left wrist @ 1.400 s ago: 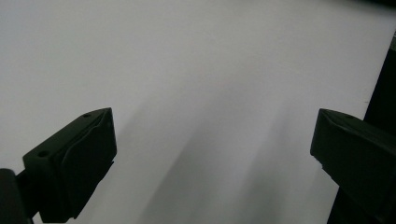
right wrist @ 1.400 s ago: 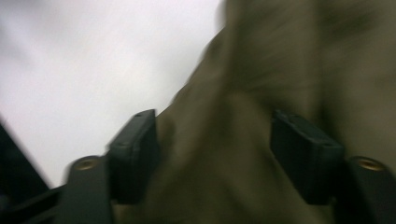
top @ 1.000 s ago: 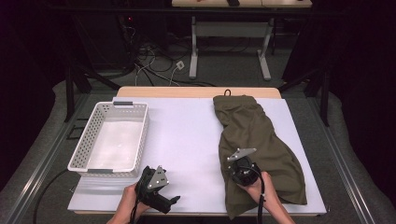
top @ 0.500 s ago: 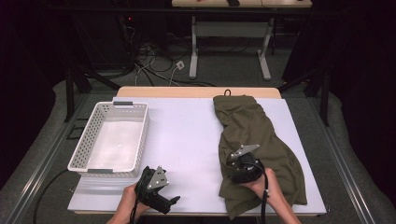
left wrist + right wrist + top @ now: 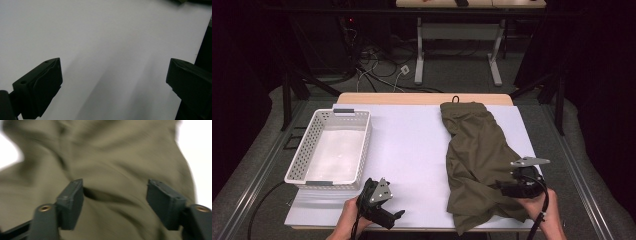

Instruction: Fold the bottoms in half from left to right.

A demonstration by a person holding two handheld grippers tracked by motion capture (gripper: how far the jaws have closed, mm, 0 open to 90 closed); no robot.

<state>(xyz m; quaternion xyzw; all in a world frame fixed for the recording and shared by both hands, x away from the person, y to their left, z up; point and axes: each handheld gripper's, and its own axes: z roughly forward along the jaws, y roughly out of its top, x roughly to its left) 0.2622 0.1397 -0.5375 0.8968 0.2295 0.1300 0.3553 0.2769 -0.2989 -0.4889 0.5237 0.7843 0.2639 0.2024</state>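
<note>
Two grippers are working over the white desk in the high view: the left gripper is lying near the front edge, below a white basket, while the right gripper is reaching onto an olive garment spread along the desk's right half. Left gripper view: its fingers are standing wide over bare desk. Right gripper view: its fingers are spreading wide across blurred olive folds, gripping nothing. No writing is showing anywhere.
</note>
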